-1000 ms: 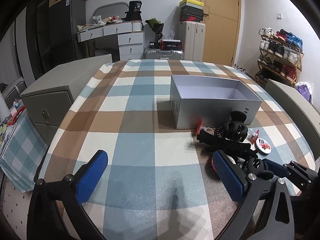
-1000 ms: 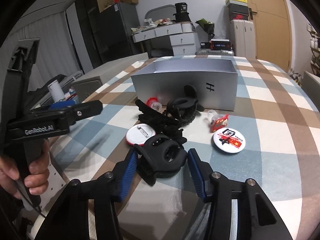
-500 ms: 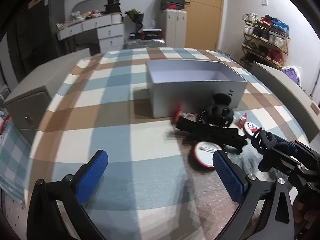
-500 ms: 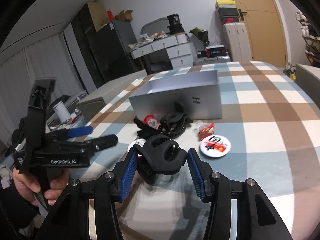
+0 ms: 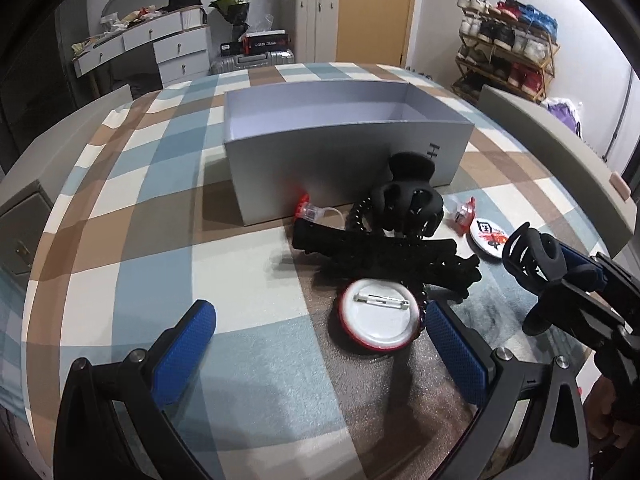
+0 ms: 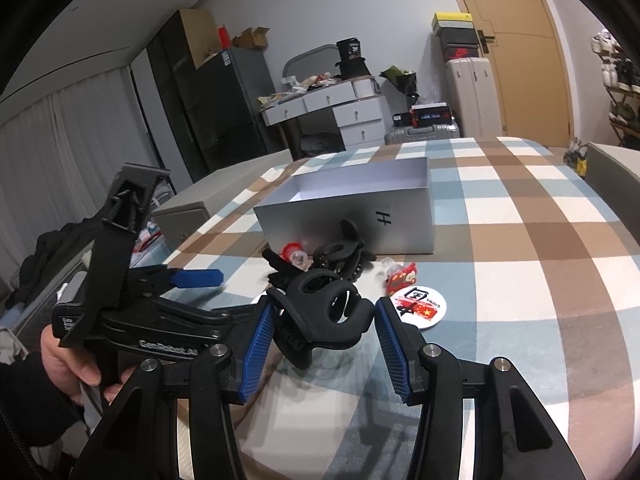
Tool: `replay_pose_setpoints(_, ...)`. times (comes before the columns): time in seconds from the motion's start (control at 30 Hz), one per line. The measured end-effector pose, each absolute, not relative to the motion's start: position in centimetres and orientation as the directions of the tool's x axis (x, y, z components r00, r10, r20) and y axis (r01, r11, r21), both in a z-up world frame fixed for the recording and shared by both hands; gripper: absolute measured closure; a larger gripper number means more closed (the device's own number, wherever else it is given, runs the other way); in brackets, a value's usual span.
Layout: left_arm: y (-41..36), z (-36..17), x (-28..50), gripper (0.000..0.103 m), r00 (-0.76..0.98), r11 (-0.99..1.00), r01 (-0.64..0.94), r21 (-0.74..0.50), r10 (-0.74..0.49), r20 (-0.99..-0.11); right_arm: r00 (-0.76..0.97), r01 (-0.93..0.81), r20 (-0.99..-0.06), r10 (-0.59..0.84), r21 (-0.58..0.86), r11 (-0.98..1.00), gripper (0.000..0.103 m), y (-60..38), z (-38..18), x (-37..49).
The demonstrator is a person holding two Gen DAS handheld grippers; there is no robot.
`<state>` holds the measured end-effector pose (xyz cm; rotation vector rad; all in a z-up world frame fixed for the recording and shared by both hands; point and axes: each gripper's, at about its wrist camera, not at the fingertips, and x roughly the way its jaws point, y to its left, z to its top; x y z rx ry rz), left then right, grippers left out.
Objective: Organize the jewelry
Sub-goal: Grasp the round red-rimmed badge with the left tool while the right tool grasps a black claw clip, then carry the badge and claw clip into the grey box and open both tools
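My right fingers point(image 6: 322, 330) pinched a black claw clip point(image 6: 320, 312), lifted off the worktop; the open grey box point(image 6: 404, 220) lay ahead, probably slightly right. My left fingers point(image 5: 316, 344) stayed spread, empty.

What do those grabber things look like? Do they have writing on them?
Both are black plastic tools with two fingers. The left gripper and right gripper have bright blue ribbed pads and round silver screws at the joints. In the right wrist view, the left one's side says "GenRobot.AI" in white letters, and a black strap runs up its handle. The hand holding it wears a dark sleeve.
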<state>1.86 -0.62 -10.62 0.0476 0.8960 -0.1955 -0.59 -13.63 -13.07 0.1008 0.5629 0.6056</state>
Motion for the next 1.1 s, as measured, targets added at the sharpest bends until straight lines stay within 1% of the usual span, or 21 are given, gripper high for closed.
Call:
replay_pose_setpoints(0.07,-1.0,-10.8,2.0,0.001,0.599,0.981,0.194,-0.009,-0.126,-0.790,0.676,-0.511,-0.473,0.564,0.251,0.822,0.053,-13.7,-13.2,-0.6)
replay_pose_setpoints(0.27,-1.4,-10.9,1.9,0.001,0.595,0.974,0.225,0.002,-0.136,-0.792,0.677,-0.504,-0.475,0.562,0.257,0.825,0.053,-13.8,-13.4,-0.3)
replay_pose_setpoints(0.33,-1.2,-10.7,1.9,0.004,0.595,0.972,0.235,-0.011,-0.153,-0.789,0.677,-0.502,-0.476,0.561,0.258,0.825,0.053,-13.9,-13.4,-0.3)
replay_pose_setpoints(0.4,-1.0,-10.5,1.8,0.014,0.594,0.969,0.245,-0.024,-0.170,-0.786,0.676,-0.500,-0.477,0.562,0.262,0.825,0.053,-13.9,-13.4,-0.2)
replay_pose_setpoints(0.47,-0.8,-10.4,1.6,0.018,0.589,0.965,0.260,-0.041,-0.192,-0.785,0.674,-0.499,-0.479,0.562,0.266,0.825,0.053,-13.9,-13.4,-0.2)
replay_pose_setpoints(0.5,-0.8,-10.5,1.7,0.023,0.586,0.963,0.265,-0.042,-0.196,-0.787,0.674,-0.498,-0.480,0.561,0.266,0.825,0.053,-13.8,-13.4,-0.2)
replay_pose_setpoints(0.53,-0.9,-10.5,1.7,0.026,0.582,0.961,0.273,-0.049,-0.206,-0.787,0.674,-0.498,-0.480,0.561,0.265,0.826,0.053,-13.8,-13.4,-0.2)
replay_pose_setpoints(0.6,-1.0,-10.5,1.6,0.035,0.572,0.953,0.295,-0.069,-0.234,-0.786,0.674,-0.500,-0.479,0.562,0.265,0.825,0.053,-13.8,-13.3,-0.3)
replay_pose_setpoints(0.63,-1.2,-10.5,1.7,0.037,0.572,0.950,0.304,-0.067,-0.238,-0.785,0.674,-0.500,-0.479,0.562,0.264,0.825,0.053,-13.7,-13.3,-0.3)
replay_pose_setpoints(0.67,-1.4,-10.4,1.7,0.042,0.572,0.948,0.312,-0.064,-0.241,-0.784,0.675,-0.501,-0.478,0.562,0.262,0.825,0.053,-13.7,-13.2,-0.3)
replay_pose_setpoints(0.7,-1.5,-10.3,1.7,0.051,0.571,0.944,0.323,-0.064,-0.249,-0.783,0.676,-0.502,-0.477,0.562,0.261,0.825,0.053,-13.6,-13.1,-0.4)
replay_pose_setpoints(0.73,-1.7,-10.2,1.7,0.056,0.565,0.939,0.337,-0.074,-0.264,-0.782,0.676,-0.503,-0.477,0.562,0.259,0.825,0.053,-13.6,-13.1,-0.5)
replay_pose_setpoints(0.77,-1.7,-10.1,1.7,0.063,0.559,0.934,0.348,-0.085,-0.279,-0.781,0.677,-0.503,-0.476,0.562,0.257,0.825,0.053,-13.6,-13.1,-0.5)
replay_pose_setpoints(0.87,-1.8,-10.0,1.8,0.066,0.561,0.932,0.355,-0.076,-0.278,-0.780,0.678,-0.505,-0.477,0.559,0.251,0.826,0.053,-13.5,-12.9,-0.6)
replay_pose_setpoints(1.1,-1.3,-9.6,1.4,0.066,0.576,0.929,0.364,-0.068,-0.282,-0.768,0.677,-0.502,-0.480,0.557,0.251,0.827,0.053,-13.6,-12.8,-0.7)
